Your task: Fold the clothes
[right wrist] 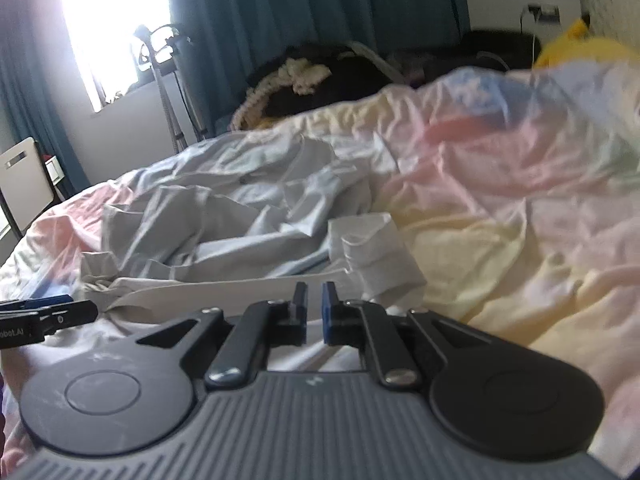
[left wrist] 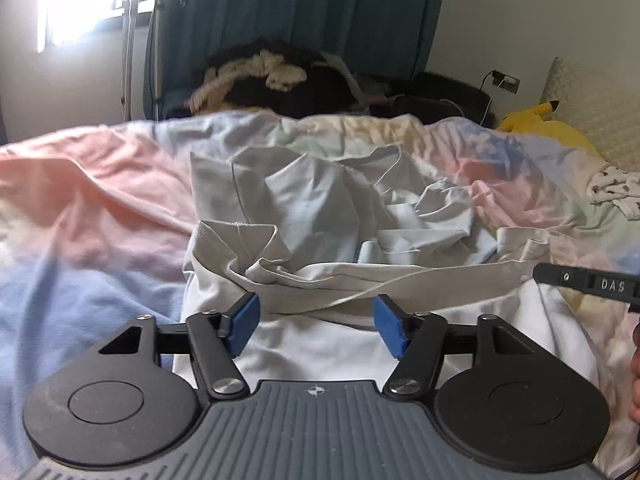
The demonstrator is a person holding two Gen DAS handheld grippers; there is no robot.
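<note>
Clearly unfolded — the pale grey garment [left wrist: 320, 208] lies crumpled on the bed [left wrist: 92, 200]; my left tongs [left wrist: 316, 324] gape wide, right tongs [right wrist: 315, 312] nearly closed, empty.

A pastel duvet [left wrist: 92, 184] covers the bed. Beyond its far edge sits a dark heap topped with a cream knitted piece [left wrist: 276, 68], backed by teal curtains [left wrist: 300, 4]. At the duvet's right lie a yellow plush toy [left wrist: 540, 120] and a spotted white cloth [left wrist: 616, 190].

Creased matt cloth garment [left wrist: 320, 208] on soft cloth duvet [left wrist: 100, 184]; matt plastic tongs [left wrist: 316, 324].
</note>
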